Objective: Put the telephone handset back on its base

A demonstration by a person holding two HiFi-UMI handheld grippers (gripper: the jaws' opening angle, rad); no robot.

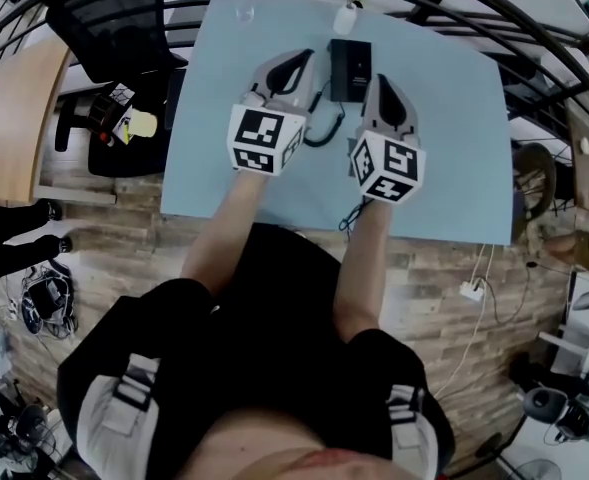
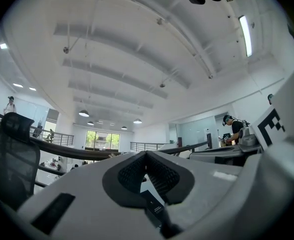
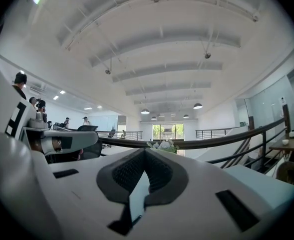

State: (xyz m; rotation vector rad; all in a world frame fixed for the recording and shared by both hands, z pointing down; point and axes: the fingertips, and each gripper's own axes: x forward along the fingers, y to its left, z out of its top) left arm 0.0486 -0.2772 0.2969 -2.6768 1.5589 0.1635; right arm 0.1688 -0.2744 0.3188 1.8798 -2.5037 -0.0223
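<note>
The black telephone base (image 1: 351, 68) stands at the far middle of the light blue table (image 1: 454, 158). Its dark curly cord (image 1: 322, 133) loops toward me between the two grippers. I cannot make out the handset apart from the base. My left gripper (image 1: 299, 60) hovers just left of the base, its jaws closed to a point with nothing in them. My right gripper (image 1: 384, 80) hovers just right of the base, jaws also together and empty. In the left gripper view the jaws (image 2: 146, 154) meet, and a black part (image 2: 154, 206) shows through the gap below them. In the right gripper view the jaws (image 3: 145, 151) meet too.
A small white vase with a plant (image 1: 346, 13) stands behind the base at the table's far edge, and a clear glass (image 1: 242, 8) stands to its left. A black mesh chair (image 1: 114, 18) is beyond the far left corner. A curved dark railing (image 1: 534, 38) runs behind the table.
</note>
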